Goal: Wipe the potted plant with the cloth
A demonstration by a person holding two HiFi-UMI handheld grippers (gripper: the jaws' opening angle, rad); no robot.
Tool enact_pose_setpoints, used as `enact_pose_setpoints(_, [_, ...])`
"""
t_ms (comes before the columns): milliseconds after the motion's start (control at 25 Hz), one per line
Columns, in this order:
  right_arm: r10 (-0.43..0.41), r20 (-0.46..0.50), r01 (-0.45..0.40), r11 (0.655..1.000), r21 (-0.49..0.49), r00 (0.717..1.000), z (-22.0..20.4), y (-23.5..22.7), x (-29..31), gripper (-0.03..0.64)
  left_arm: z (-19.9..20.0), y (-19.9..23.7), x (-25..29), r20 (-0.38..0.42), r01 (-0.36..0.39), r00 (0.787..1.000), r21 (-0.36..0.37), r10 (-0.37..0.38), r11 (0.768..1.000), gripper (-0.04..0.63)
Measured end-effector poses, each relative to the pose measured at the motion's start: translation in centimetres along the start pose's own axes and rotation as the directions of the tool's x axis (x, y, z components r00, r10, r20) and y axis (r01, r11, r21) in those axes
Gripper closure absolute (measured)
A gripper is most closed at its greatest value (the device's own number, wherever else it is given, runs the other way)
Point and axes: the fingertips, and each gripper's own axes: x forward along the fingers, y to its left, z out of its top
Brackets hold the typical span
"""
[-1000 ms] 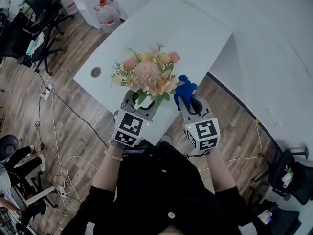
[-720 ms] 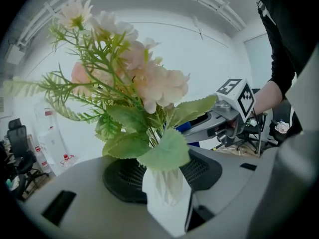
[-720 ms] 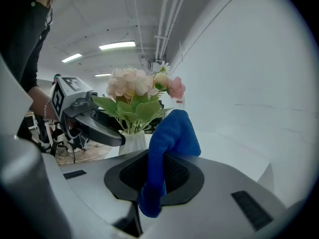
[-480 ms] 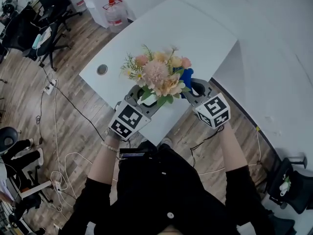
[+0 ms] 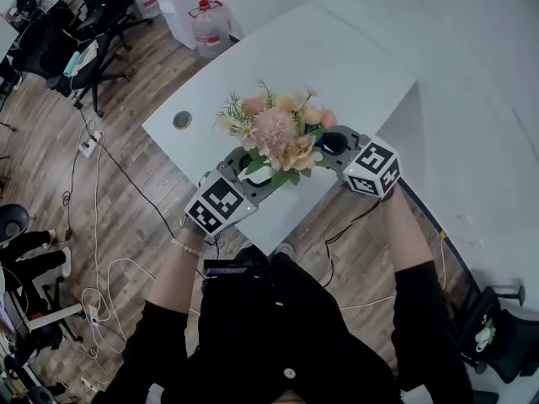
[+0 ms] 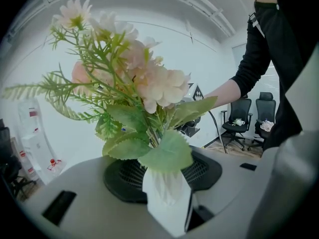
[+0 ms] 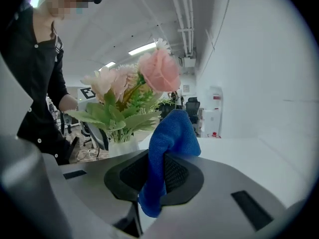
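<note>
A potted plant (image 5: 278, 131) with pink and peach flowers stands near the front edge of the white table (image 5: 337, 66). Its white pot (image 5: 261, 176) sits between the jaws of my left gripper (image 5: 246, 168), which is shut on it. In the left gripper view the pot (image 6: 167, 203) fills the gap between the jaws, and leaves and blooms (image 6: 139, 83) rise above it. My right gripper (image 5: 325, 143) is at the plant's right side, shut on a blue cloth (image 7: 167, 158). The cloth's folded top stands close to the flowers (image 7: 132, 91); whether they touch is unclear.
A round cable hole (image 5: 182, 119) is set in the table left of the plant. Water jugs (image 5: 210, 23) and office chairs (image 5: 67, 40) stand on the wooden floor beyond. Cables (image 5: 101, 251) trail across the floor at left. A white wall runs along the right.
My right gripper has swung from the table's front edge round to the plant's right side, carrying the blue cloth up against the blooms. The left gripper has kept its hold on the pot.
</note>
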Motion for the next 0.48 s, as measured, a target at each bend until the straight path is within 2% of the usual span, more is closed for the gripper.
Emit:
enact_pose_setpoints(240, [0.117, -0.018, -0.116, 0.993, 0.036, 0.993, -0.4, 0.9, 1.9, 0.537, 0.1, 0.0, 0.0, -0.003, 0.001, 1.000, 0.005, -0.001, 1.000, 0.397])
enact_pose_setpoints(480, [0.165, -0.036, -0.159, 0.980, 0.119, 0.986, -2.0, 0.6, 3.1, 0.537, 0.0, 0.1, 0.0, 0.005, -0.004, 1.000, -0.008, 0.004, 1.000, 0.397])
